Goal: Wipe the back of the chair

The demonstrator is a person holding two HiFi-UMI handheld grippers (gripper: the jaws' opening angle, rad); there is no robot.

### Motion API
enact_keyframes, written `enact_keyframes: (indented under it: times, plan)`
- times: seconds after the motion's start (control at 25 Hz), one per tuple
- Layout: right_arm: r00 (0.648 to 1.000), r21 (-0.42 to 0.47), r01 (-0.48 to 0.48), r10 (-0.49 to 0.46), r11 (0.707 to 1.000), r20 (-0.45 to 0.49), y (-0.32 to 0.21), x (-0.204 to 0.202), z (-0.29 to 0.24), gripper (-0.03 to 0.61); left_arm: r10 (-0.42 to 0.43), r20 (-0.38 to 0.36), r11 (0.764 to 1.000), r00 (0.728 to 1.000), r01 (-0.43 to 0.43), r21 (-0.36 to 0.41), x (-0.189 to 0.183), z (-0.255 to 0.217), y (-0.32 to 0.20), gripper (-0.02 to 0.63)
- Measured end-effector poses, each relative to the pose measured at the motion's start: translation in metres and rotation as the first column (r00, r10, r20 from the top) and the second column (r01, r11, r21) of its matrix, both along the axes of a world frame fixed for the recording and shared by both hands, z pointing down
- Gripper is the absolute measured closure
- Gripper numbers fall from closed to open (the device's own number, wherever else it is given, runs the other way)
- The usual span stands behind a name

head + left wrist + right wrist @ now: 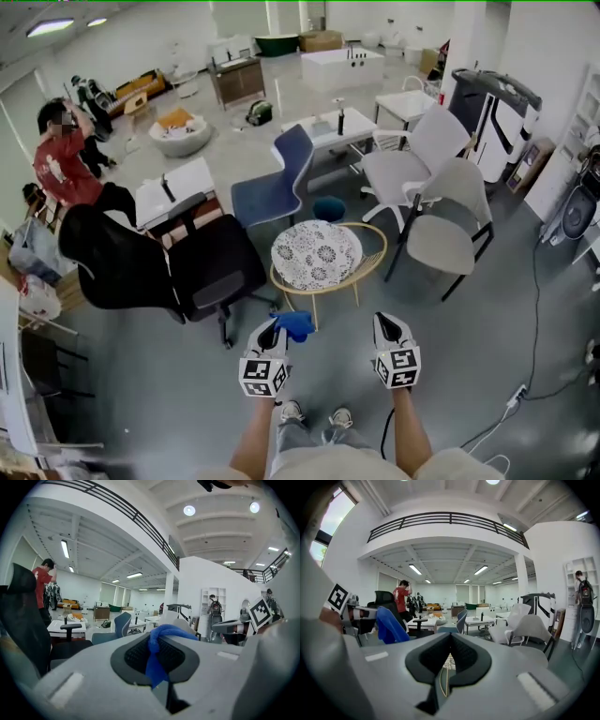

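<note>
My left gripper is shut on a blue cloth, which bunches out of its tip. In the left gripper view the blue cloth hangs down between the closed pads. My right gripper is shut with nothing in it; its pads nearly meet. Both are held low in front of me, short of a round wire-framed chair with a patterned cushion. A black office chair stands to the left, its tall back turned left. From the right gripper view the cloth shows at the left.
A blue chair and two grey chairs stand beyond the round one. White tables sit further back. A person in a red shirt stands at the far left. A cable runs along the floor at right.
</note>
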State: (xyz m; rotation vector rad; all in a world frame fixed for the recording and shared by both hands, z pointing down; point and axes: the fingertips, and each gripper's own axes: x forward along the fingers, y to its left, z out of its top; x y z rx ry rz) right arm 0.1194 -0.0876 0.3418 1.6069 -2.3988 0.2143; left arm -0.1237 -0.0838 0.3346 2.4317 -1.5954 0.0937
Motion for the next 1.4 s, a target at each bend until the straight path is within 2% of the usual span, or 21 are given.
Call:
enact_keyframes:
  times: [0.32,0.72,0.96,1.4]
  plan:
    - [1.0,0.046,-0.01,0.011,0.999,-0.007,-0.001,0.014,-0.041,0.577,-0.003,0.017,0.999,1.0,0.002,0.048,0.004,-0.044,-0.002,0.592]
    - [1.0,0.095,0.0,0.0,0.996,-0.005,-0.002,0.02,-0.075,0.577,-0.045,-0.01,0.996,0.999,0.046,0.076,0.003,-0.073,-0.003,0.592]
    - [1.0,0.123,-0.006,0.006,0.992,-0.006,-0.004,0.027,-0.091,0.577,-0.042,0.004,0.996,0.999,0.041,0.085,0.01,-0.08,0.0,0.592]
    - [1.0,0.102,-0.014,0.014,0.995,-0.004,0.004,0.041,-0.083,0.577,-0.023,0.008,0.998,1.0,0.023,0.064,0.029,-0.074,0.006,0.592]
